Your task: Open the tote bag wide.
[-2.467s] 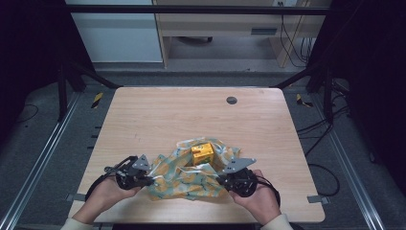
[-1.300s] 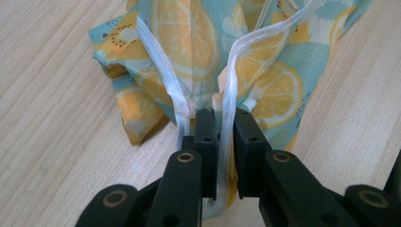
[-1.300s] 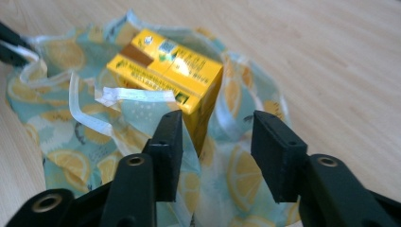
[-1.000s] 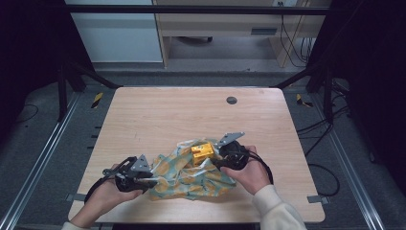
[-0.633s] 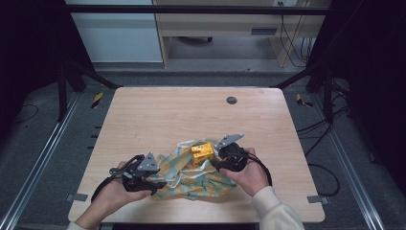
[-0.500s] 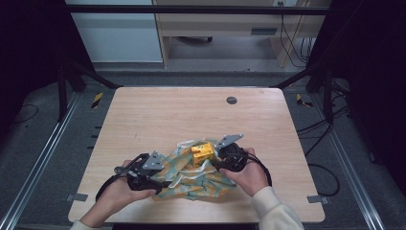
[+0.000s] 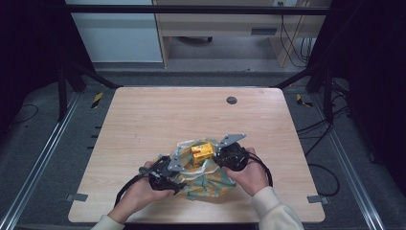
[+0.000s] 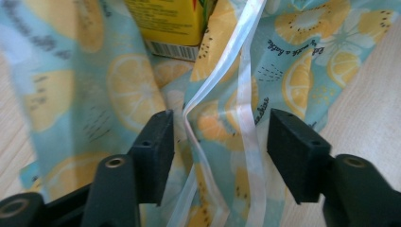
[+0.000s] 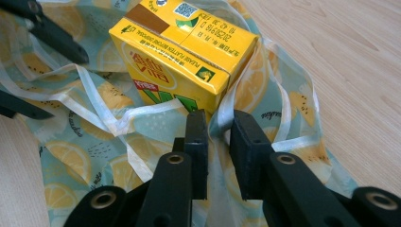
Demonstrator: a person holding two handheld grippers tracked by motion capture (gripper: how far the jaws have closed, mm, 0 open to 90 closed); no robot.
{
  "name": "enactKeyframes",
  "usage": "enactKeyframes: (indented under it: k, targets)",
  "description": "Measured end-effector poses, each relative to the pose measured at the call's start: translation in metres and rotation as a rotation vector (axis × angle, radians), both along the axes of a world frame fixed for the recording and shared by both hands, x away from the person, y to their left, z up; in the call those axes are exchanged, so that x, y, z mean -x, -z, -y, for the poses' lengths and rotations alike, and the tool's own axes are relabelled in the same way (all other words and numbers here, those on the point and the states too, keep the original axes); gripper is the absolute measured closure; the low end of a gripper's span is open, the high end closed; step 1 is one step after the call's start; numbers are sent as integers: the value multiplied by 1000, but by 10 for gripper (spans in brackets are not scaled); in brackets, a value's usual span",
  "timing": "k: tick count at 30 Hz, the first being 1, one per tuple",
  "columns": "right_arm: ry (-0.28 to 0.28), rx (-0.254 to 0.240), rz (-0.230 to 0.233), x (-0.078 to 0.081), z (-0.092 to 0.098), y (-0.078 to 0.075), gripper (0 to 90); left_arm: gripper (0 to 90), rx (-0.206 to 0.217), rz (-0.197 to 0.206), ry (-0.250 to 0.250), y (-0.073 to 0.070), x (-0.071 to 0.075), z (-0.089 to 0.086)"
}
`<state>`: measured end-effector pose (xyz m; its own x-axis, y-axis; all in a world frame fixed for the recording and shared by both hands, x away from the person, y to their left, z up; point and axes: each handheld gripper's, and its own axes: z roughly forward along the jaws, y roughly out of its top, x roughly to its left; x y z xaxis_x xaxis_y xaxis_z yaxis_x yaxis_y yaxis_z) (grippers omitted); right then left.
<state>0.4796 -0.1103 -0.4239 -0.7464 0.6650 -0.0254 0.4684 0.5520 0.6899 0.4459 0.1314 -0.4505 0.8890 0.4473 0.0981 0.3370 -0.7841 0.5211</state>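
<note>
Standing on the lemon-print drawstring bag (image 7: 203, 175) near the table's (image 7: 143, 124) front edge, the yellow juice carton (image 9: 182, 52) is not yet inside or wrapped; the right gripper (image 9: 218, 124) has just been closing, its narrow jaws pinching a fold of cloth and ribbon beside the carton. The left gripper (image 8: 218, 137) has just been closing a little, hovering half-open astride the white drawstring ribbon (image 8: 248, 118), gripping nothing; both hands lie low, angled inward.

In the left gripper view the yellow drink carton (image 8: 165, 21) is cut off at 12 o'clock, and the lemon-print bag (image 8: 56, 71) blurs toward 9 o'clock.
</note>
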Motion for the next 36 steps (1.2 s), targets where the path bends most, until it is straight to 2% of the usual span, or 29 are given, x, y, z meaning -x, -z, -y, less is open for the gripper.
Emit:
enactKeyframes:
  k: [6,9,17,24,36]
  targets:
    - [-1,-24,-5,-1,3,-1,805,783,-14,2,27,5,8,7]
    - [6,-25,-2,-2,6,-1,828,848,-5,-12,30,7,10,5]
    - [31,-47,6,-3,13,-4,841,900,-13,-26,34,9,11,0]
    - [98,-76,1,-13,28,-3,849,900,-21,-39,46,10,13,-3]
    - [172,-57,-3,-28,46,8,887,900,-39,-36,30,15,13,-13]
